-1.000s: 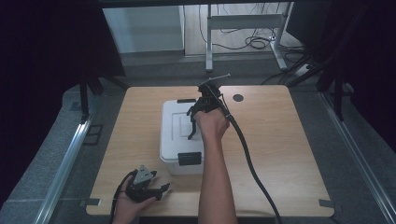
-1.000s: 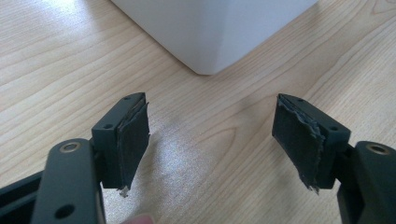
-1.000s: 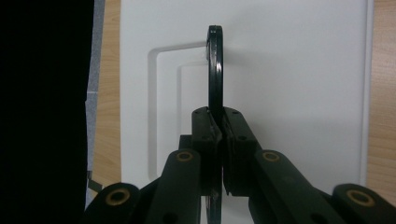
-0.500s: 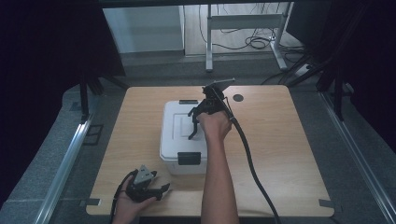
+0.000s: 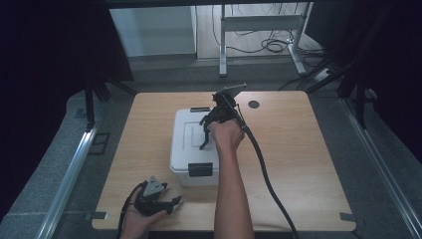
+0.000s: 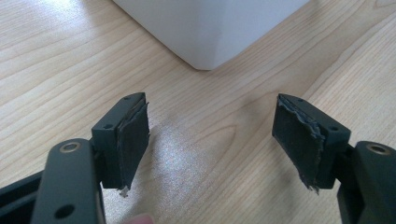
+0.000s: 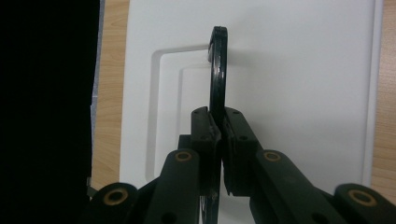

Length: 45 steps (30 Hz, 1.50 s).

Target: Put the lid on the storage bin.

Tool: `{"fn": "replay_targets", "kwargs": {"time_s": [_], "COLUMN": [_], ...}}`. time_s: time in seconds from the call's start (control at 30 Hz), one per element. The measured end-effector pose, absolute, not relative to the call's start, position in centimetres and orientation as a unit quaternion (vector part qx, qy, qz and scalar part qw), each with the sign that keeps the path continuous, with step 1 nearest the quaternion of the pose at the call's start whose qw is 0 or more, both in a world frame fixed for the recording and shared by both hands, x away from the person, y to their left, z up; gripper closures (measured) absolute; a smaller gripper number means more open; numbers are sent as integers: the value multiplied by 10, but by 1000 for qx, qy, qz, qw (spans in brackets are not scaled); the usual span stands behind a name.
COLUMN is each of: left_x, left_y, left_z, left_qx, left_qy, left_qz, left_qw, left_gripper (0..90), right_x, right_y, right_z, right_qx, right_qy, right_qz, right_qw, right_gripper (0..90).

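Note:
A white lidded box (image 5: 189,149) stands mid-table. Its black carrying handle (image 5: 204,135) is swung up off the lid, and my right gripper (image 5: 213,119) is shut on it from above. In the right gripper view the thin handle (image 7: 217,70) runs edge-on between the closed jaws of that gripper (image 7: 218,126), over the white lid (image 7: 299,70). My left gripper (image 5: 171,202) rests low near the table's front-left edge, held in a hand. Its jaws stand wide apart on the left gripper (image 6: 210,135), nothing between them, facing the box's rounded lower corner (image 6: 205,28).
A black latch (image 5: 200,170) clips the box's near end, and another latch (image 5: 200,109) sits at the far end. The right gripper's cable (image 5: 263,169) trails across the wooden table (image 5: 308,149) to the front edge. A dark grommet hole (image 5: 254,104) lies behind the box.
The right hand has shifted only slightly over the lid, still pinching the handle. The left gripper has stayed where it was.

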<state>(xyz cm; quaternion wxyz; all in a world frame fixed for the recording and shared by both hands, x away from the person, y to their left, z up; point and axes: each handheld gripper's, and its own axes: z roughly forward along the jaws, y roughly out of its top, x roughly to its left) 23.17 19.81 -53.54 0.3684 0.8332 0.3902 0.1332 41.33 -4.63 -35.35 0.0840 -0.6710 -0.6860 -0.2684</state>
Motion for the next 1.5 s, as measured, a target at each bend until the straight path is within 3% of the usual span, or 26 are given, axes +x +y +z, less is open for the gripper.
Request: {"fn": "replay_targets", "kwargs": {"time_s": [0.4, 0.43, 0.5, 0.8, 1.1, 1.5], "left_x": [232, 232, 232, 231, 231, 229], "left_y": [197, 198, 198, 197, 198, 202], "left_z": [-536, -536, -536, -536, -537, -537], "left_qx": [835, 835, 834, 836, 836, 834], "left_qy": [390, 389, 390, 389, 392, 397], "left_qz": [135, 135, 135, 136, 140, 143], "left_qw": [364, 365, 366, 363, 358, 356], "left_gripper": [274, 274, 274, 274, 273, 274], "right_x": [415, 416, 416, 415, 409, 393], "right_y": [-48, -46, -46, -61, -76, -104], "right_z": [-354, -354, -353, -339, -330, -337], "right_qx": [-664, -658, -658, -636, -573, -536], "right_qy": [-692, -700, -706, -714, -760, -778], "right_qz": [-269, -260, -248, -285, -308, -328], "right_qw": [86, 94, 82, 62, 16, 5], "right_gripper": [838, 748, 718, 661, 526, 485]}}
